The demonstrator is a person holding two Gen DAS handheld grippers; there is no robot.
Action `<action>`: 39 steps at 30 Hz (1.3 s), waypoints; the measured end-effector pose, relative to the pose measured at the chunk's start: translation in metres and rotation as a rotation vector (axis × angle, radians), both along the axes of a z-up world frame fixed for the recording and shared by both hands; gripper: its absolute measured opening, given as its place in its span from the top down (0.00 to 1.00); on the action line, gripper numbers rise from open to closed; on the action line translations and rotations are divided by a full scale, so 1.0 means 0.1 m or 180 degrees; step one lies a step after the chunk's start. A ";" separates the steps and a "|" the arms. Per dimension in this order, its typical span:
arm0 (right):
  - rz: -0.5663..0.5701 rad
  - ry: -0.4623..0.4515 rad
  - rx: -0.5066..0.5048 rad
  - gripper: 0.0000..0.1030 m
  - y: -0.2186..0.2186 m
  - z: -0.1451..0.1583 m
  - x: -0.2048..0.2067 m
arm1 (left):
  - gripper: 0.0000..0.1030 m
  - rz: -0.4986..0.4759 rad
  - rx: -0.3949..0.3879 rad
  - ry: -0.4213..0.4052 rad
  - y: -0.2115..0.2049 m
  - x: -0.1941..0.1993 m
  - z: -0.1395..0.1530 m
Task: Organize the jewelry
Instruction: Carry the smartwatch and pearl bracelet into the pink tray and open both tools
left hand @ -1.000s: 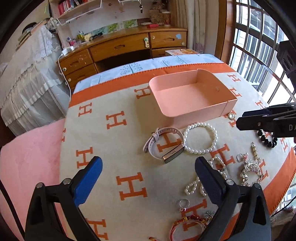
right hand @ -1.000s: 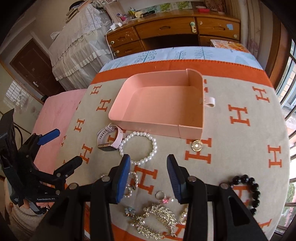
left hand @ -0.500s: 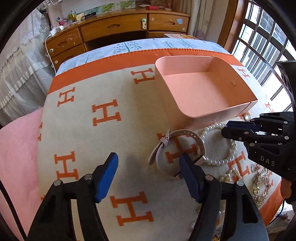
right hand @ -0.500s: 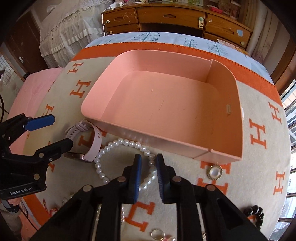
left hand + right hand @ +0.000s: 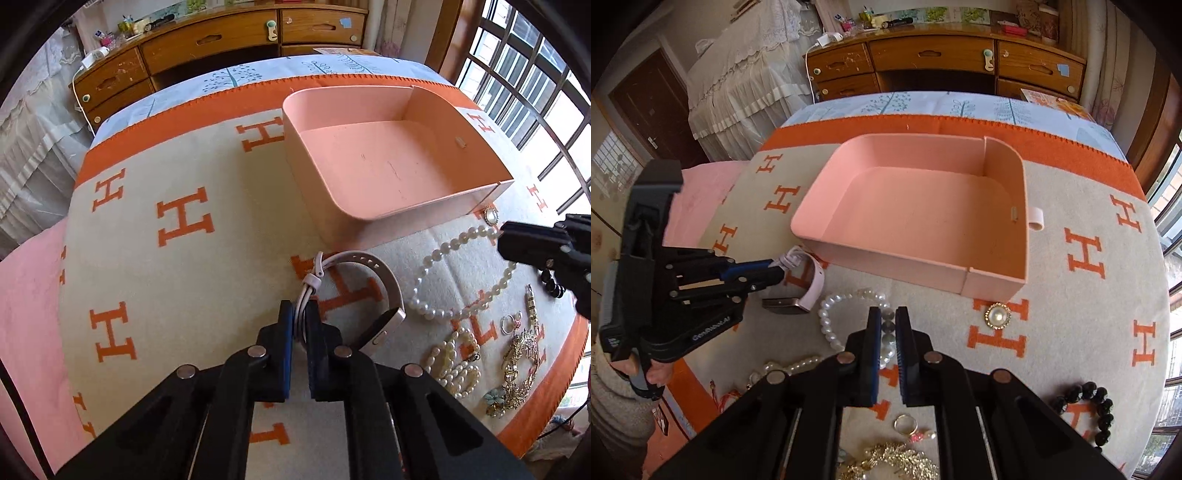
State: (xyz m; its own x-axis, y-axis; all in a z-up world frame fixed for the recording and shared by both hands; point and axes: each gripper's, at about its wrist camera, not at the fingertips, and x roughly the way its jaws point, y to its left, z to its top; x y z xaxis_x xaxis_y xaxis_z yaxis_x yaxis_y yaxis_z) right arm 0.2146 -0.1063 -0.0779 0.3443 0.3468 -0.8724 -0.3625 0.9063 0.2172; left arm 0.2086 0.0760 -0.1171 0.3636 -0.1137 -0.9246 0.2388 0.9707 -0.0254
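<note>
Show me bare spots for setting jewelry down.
The pink tray holds nothing. Bare blanket lies left of the tray and watch. Crowded: near the pearl bracelet, brooch and black beads.

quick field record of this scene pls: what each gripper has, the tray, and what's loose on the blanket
left gripper: jaws shut on the pink watch strap
right gripper: jaws shut on the pearl bracelet
pink tray: empty, on the blanket
in front of tray: pearl brooch
right side: black bead bracelet
near edge: ring, gold ornament, small pearl strands
</note>
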 end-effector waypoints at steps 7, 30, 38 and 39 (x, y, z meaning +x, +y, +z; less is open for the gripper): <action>0.0015 -0.0375 0.0186 0.93 -0.11 0.57 -0.06 | 0.96 0.0144 -0.0082 -0.0287 0.03 -0.29 0.44; -0.0393 -0.0315 0.0383 0.92 -0.23 0.37 0.76 | 0.94 0.0394 -0.0233 -0.0656 -0.61 0.47 0.67; -0.0389 -0.0407 -0.0061 0.84 -0.18 0.24 0.74 | 0.53 0.0427 -0.0210 -0.0681 -0.60 0.48 0.56; -0.0402 -0.0382 -0.0039 0.84 -0.20 0.22 0.74 | 0.45 0.0448 -0.0192 -0.0732 -0.59 0.45 0.58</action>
